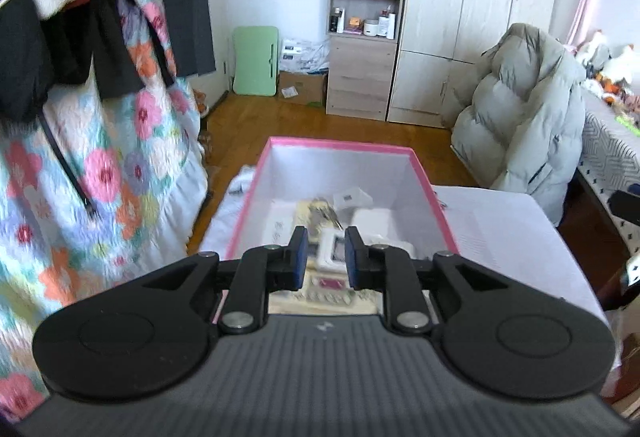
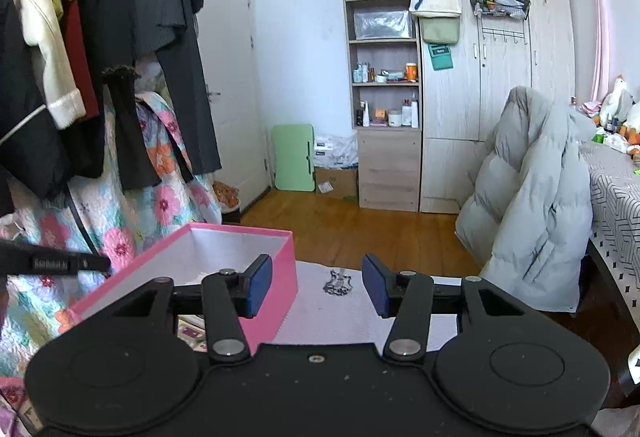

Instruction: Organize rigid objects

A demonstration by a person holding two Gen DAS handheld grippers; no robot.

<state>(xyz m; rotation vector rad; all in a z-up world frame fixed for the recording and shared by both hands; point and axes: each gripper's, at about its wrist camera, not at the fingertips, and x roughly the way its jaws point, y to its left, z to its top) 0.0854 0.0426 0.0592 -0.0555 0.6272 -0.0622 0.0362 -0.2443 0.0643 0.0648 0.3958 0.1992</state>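
Fingers of the left gripper (image 1: pixel 326 251) stand a little apart with nothing between their blue pads, poised over the near end of the pink box (image 1: pixel 424 173); seen through the gap, down inside the box, lies a white device with a small screen (image 1: pixel 334 249); the gripper looks freshly emptied, so a drop into the box is the likely reason for its place above the opening. Beyond that device in the box lie a bunch of keys (image 1: pixel 320 213), a small white carton with a dark printed square (image 1: pixel 352 197) and a white adapter-like block (image 1: pixel 374 217); a pale calculator-like slab with a pink panel (image 1: pixel 330 283) lies at the near wall of the box; the rigid things are gathered there, which suits the task.

Fingers of the right gripper (image 2: pixel 318 287) stand well apart and empty, just right of the pink box, over the white cloth (image 2: pixel 352 317) that covers the table; it seems to wait for a next pick. A dark printed figure (image 2: pixel 337 283) on the cloth, right of the box, is too small to read; no brand or writing is legible anywhere.
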